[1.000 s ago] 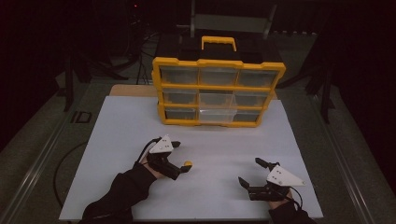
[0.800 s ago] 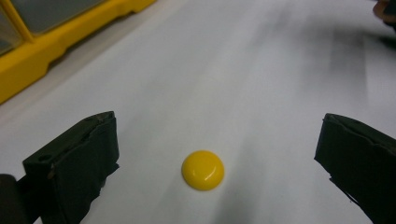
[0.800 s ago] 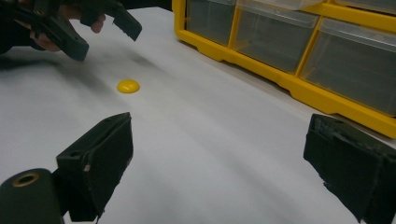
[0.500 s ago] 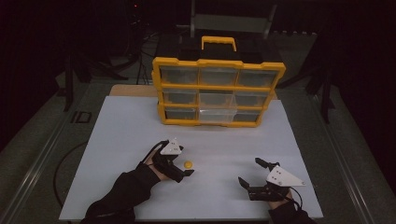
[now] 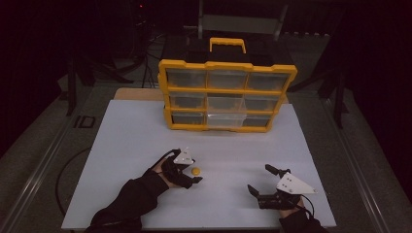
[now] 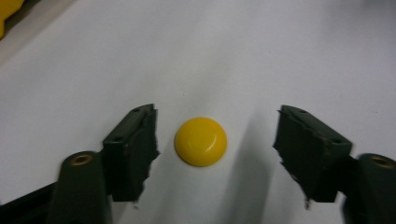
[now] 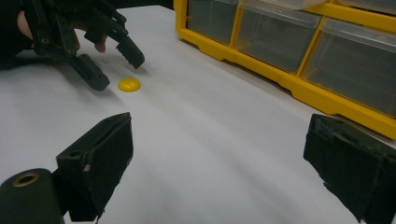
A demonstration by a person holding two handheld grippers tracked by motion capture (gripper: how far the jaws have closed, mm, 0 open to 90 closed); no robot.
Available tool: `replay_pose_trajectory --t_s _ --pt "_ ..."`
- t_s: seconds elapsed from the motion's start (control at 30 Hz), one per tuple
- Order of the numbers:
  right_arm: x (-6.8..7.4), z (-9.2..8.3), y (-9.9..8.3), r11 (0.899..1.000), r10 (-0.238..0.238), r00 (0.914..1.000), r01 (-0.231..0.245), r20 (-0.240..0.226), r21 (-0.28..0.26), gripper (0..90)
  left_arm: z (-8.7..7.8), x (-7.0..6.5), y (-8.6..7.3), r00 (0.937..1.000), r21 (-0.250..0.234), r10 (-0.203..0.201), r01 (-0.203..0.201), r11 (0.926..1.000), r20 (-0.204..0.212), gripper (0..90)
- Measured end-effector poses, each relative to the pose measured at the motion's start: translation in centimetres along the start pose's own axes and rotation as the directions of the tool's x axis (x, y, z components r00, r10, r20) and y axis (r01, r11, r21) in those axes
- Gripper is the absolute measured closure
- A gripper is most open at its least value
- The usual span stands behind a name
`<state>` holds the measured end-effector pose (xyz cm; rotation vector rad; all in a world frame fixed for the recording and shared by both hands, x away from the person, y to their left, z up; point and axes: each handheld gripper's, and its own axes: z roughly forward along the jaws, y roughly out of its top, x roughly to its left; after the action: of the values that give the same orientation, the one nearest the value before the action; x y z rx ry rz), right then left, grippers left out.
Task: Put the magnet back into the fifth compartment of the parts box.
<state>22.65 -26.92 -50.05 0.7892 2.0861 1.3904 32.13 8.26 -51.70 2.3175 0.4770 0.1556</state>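
A small yellow domed disc (image 5: 196, 171) (image 6: 201, 141) (image 7: 129, 84) lies flat on the white board. My left gripper (image 5: 195, 171) (image 6: 215, 126) (image 7: 119, 72) straddles it, one jaw on each side. The jaws have just been closing with the disc between them, and a gap still shows on both sides, wider on the right in the left gripper view. My right gripper (image 5: 260, 178) (image 7: 219, 140) rests near the board's front right, open wide, with nothing between its jaws.
A yellow drawer organizer (image 5: 226, 94) (image 7: 289, 46) with clear drawers and a carry handle stands at the back of the white board (image 5: 121, 145). Bare board lies between it and both grippers. The surroundings are dark.
My left gripper has slid right toward the yellow disc, and its jaws now sit on either side of it, closer together than before. The right gripper has stayed put.
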Motion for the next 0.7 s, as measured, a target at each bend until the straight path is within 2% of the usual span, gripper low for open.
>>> replay_pose_trajectory --t_s 0.07,0.17,0.37,0.5,0.6,0.7 --pt "-0.01 0.00 -0.01 1.000 0.001 1.0000 -0.001 0.000 -0.001 8.4 0.07 0.00 0.13 0.9999 0.012 -0.003 0.004 0.9999 -0.015 32.0" --pt "0.01 0.03 -0.01 1.000 0.000 1.0000 0.000 -0.002 0.000 8.4 0.18 0.20 0.25 0.9996 0.031 -0.016 0.017 0.9994 -0.024 37.9" --pt "0.01 0.02 -0.02 1.000 0.003 1.0000 -0.003 -0.005 0.000 8.4 0.34 0.76 0.19 0.9991 0.040 -0.042 0.042 0.9983 -0.003 46.4" --pt "0.02 0.03 -0.02 1.000 0.003 1.0000 -0.003 -0.006 0.001 8.4 0.56 0.63 0.28 0.9995 0.068 -0.028 0.029 0.9973 -0.013 49.3" --pt "0.02 0.04 -0.02 1.000 0.001 1.0000 -0.001 -0.009 -0.001 8.4 0.64 0.51 0.49 0.9996 0.079 -0.015 0.017 0.9967 -0.026 53.7" --pt "0.07 0.04 -0.01 1.000 0.003 0.9999 -0.003 -0.010 0.003 8.4 0.73 0.46 0.75 0.9997 0.093 -0.008 0.010 0.9956 -0.022 59.0"
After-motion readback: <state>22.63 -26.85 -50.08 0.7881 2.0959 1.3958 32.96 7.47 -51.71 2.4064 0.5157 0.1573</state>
